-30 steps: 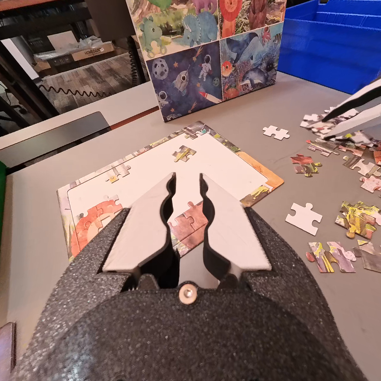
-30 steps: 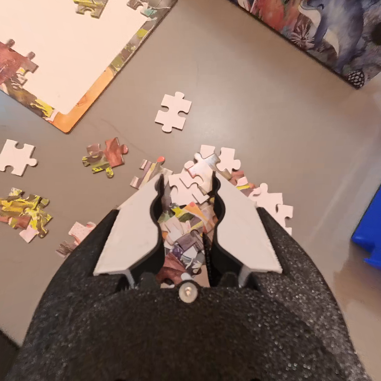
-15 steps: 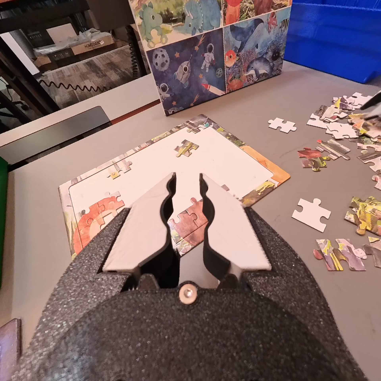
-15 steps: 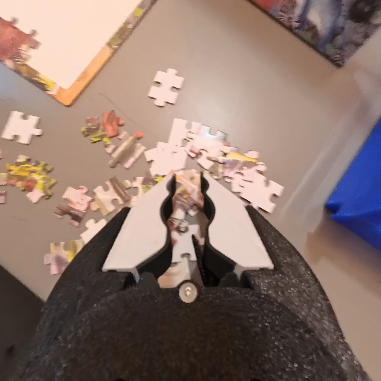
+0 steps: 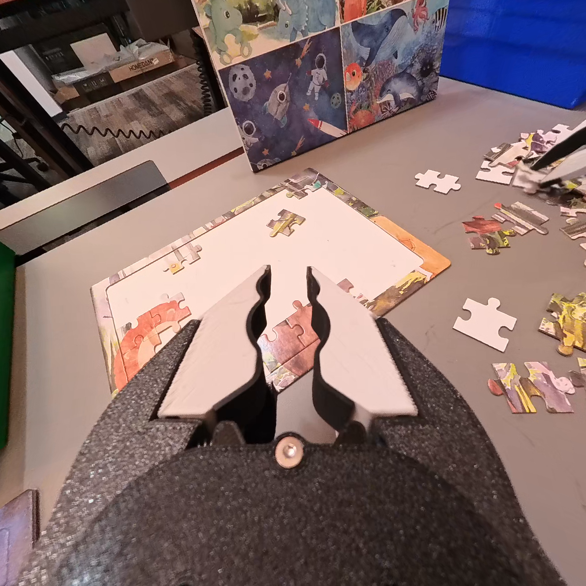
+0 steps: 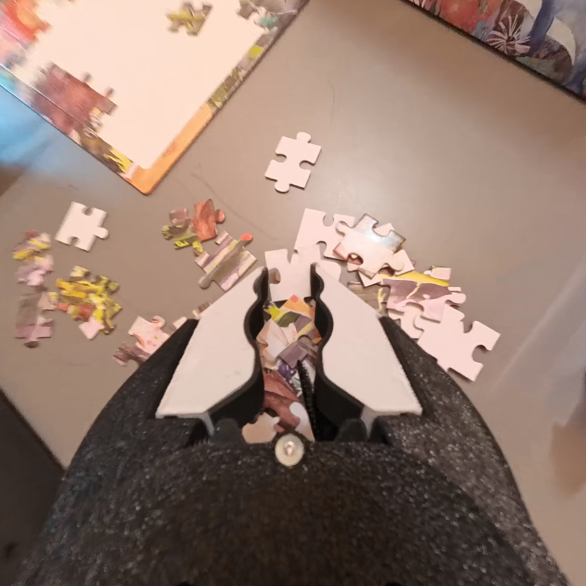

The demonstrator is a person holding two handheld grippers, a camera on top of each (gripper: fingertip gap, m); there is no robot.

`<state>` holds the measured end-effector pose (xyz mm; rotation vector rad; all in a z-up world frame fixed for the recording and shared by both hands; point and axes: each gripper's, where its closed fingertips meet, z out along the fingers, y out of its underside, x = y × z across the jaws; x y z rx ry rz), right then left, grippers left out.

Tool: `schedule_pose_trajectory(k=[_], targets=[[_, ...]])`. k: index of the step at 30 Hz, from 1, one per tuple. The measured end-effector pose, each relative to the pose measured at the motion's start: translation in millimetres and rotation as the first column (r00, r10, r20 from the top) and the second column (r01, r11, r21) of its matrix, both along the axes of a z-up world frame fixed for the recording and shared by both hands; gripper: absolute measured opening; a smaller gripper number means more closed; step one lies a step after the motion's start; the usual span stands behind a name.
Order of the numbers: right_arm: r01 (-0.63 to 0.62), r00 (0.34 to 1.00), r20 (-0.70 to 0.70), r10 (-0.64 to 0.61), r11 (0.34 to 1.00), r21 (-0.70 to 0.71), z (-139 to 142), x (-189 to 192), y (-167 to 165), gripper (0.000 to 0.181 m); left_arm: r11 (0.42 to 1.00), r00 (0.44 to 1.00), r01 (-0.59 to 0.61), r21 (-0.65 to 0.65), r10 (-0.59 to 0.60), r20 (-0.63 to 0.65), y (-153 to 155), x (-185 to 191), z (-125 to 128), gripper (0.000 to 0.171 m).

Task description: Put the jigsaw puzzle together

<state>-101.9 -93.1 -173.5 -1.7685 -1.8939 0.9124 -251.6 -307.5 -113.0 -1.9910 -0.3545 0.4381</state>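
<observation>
The puzzle board (image 5: 333, 250) lies on the grey table with a white, mostly bare middle. An orange group (image 5: 149, 326) and a brown group (image 5: 298, 329) are set in along its near edge, and one loose piece (image 5: 285, 222) lies on it. My left gripper (image 5: 288, 269) hovers over the board's near side, open and empty. My right gripper (image 6: 288, 269) is over the pile of loose pieces (image 6: 396, 269), shut on a puzzle piece (image 6: 290, 279) with its white back up. The left wrist view shows it at the far right (image 5: 539, 171) with the piece (image 5: 524, 177) at its tips.
The picture-covered puzzle box (image 5: 317, 79) stands behind the board, and a blue bin (image 5: 523, 47) is at the back right. Loose pieces lie scattered right of the board (image 5: 485, 323), (image 6: 85, 298). A dark panel (image 5: 79, 196) and a green object (image 5: 4, 317) are at the left. My hands' fingertips stand some 25 centimeters from each other.
My right gripper narrowed its jaws in the pile and now has a white-backed piece between its tips; its view has shifted. My left gripper has drifted slightly and stays open.
</observation>
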Motion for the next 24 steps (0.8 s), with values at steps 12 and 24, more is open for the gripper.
schedule_pose_trajectory(k=[12, 24], targets=[[-0.411, 0.875, -0.484, -0.012, 0.51, -0.756, 143, 7, -60, 0.026, 0.992, 0.993, 0.116, 0.058, -0.118, 0.027, 14, 27, 12, 0.022], [-0.588, 0.808, -0.576, 0.125, 0.236, -0.774, 169, 12, -131, 0.026, 0.788, 0.811, 0.437, 0.433, -0.554, 0.189, 64, 160, 83, 0.06]])
